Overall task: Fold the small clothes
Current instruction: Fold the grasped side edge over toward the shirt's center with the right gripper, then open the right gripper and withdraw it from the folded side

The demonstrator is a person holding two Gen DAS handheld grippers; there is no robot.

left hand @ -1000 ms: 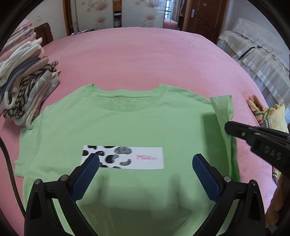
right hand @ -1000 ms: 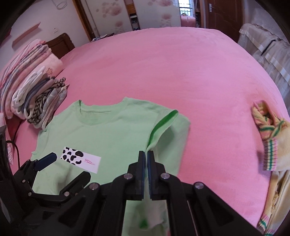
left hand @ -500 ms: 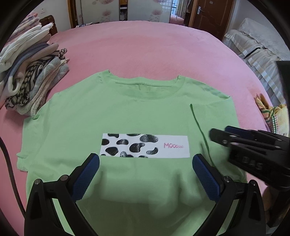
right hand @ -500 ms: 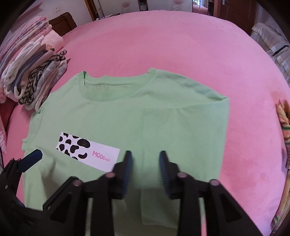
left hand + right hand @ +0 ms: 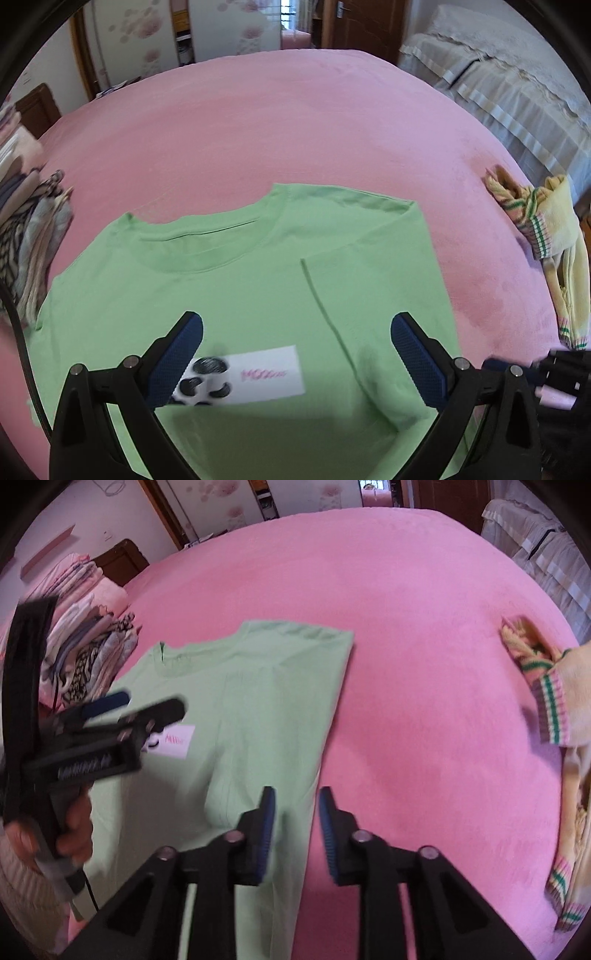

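A light green T-shirt [image 5: 240, 280] lies flat on the pink bed, collar away from me, with a white cow-print label [image 5: 255, 373] on the chest. Its right sleeve is folded in over the body, leaving a straight right edge [image 5: 332, 716]. My left gripper [image 5: 295, 354] is open and empty, hovering above the shirt's chest. My right gripper [image 5: 297, 819] is open and empty, over the shirt's right edge near the hem. The left gripper also shows in the right wrist view [image 5: 122, 716], held in a hand above the label.
A stack of folded clothes [image 5: 26, 229] sits at the left of the pink bed [image 5: 295, 122]. A yellow striped knit garment [image 5: 546, 243] lies crumpled at the right. A second bed with grey covers [image 5: 517, 74] stands at the far right.
The right gripper folded the sleeve over the shirt, opened and let it go, then drew back to the right edge. The left gripper stayed open and shifted a little.
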